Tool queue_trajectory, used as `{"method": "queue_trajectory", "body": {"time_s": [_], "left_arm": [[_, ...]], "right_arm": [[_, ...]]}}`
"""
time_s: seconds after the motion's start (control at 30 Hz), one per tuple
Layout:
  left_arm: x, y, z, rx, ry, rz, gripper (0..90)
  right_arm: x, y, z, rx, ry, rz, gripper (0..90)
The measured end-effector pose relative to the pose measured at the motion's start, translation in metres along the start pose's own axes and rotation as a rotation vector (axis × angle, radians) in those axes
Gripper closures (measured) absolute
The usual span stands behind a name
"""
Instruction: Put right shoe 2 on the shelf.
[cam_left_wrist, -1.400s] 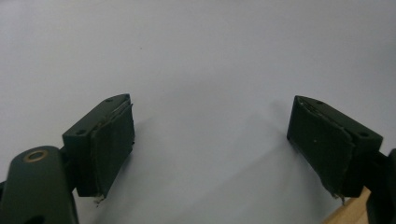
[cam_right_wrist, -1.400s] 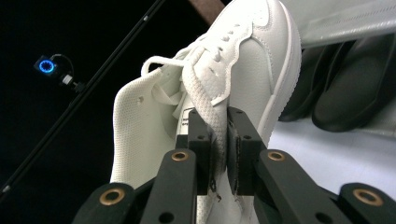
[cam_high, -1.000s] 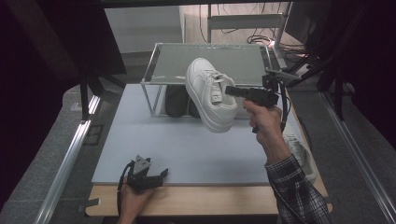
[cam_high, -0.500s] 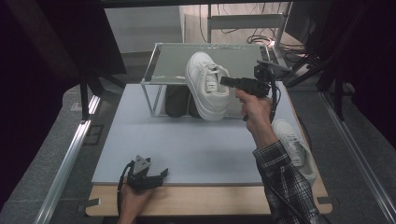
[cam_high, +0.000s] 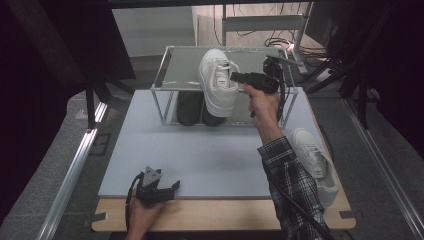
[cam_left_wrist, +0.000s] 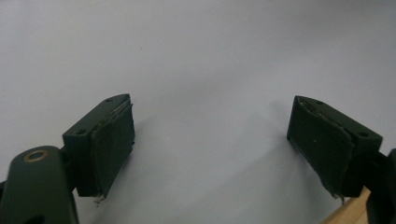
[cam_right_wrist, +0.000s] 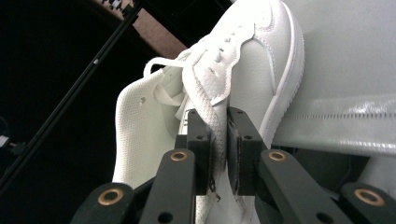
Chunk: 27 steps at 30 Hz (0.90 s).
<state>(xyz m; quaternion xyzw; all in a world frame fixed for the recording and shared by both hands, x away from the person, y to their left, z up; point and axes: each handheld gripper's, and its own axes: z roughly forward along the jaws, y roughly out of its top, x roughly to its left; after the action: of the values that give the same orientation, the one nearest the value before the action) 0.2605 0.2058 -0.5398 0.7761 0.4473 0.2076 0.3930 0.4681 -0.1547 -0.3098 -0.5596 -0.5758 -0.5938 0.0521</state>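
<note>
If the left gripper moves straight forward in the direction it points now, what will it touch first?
Probably the pale mat itself. The left gripper, jaws open and nothing between them, points low across the bare mat. Further along, the wire shoe rack may stand in line, but depth is unclear.

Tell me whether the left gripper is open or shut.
Open: the left gripper rests over the bare table, jaws wide apart, nothing between them.

Table (cam_high: 200, 155) with rack (cam_high: 170, 82), sneaker (cam_high: 312, 157)
</note>
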Motion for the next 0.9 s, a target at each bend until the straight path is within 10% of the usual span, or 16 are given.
{"method": "queue_trajectory", "body": {"time_s": [0.9], "left_arm": [[0.000, 0.000, 0.000, 0.000, -0.001, 0.001, 15.1]], "right_arm": [[-0.010, 0.023, 0.039, -0.046, -0.091, 0.009, 74.3]]}}
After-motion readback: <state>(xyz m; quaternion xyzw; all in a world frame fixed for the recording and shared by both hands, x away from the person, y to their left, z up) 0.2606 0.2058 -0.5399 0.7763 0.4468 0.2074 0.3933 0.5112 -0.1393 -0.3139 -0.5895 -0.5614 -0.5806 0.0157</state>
